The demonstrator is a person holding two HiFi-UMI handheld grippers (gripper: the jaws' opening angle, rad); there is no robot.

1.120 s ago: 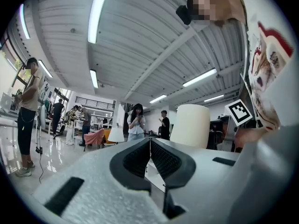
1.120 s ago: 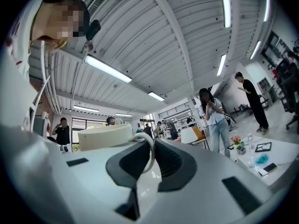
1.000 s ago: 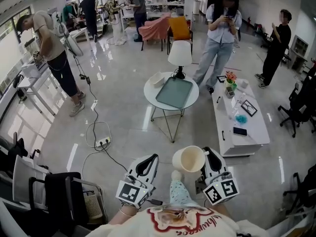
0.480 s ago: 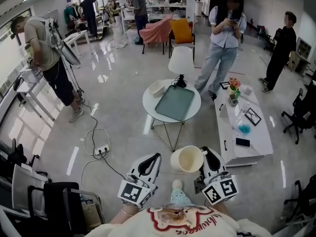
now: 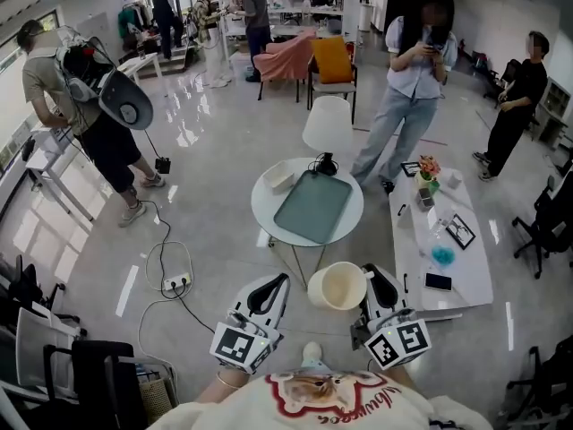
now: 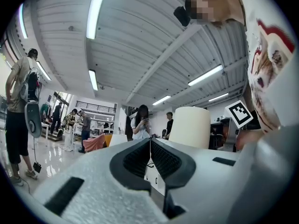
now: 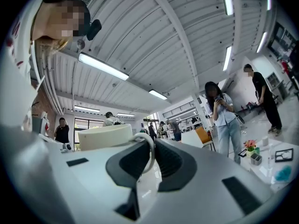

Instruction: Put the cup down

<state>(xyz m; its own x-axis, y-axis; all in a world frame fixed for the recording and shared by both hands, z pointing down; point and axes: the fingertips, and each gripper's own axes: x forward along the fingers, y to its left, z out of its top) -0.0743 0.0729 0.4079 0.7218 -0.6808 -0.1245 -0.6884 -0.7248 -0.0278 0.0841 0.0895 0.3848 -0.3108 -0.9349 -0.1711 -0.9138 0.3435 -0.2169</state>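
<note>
Right claw (image 5: 372, 282) is clamped on the handle of the cream cup (image 5: 337, 286), which is empty and held in the air above the floor. Left claw (image 5: 271, 290) has its jaws together on nothing, just left of the cup. Farther off, a round desk (image 5: 265, 211) carries an empty green tray (image 5: 312, 206).

White left tongs (image 5: 279, 280) and right tongs (image 5: 371, 274) have black pads (image 6: 135, 160) and marker cubes (image 5: 398, 343)

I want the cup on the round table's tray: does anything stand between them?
Nothing visible does. The cup, held by its handle in the right tongs, hangs over bare floor short of the table; the tray is empty, the lamp behind it.
</note>
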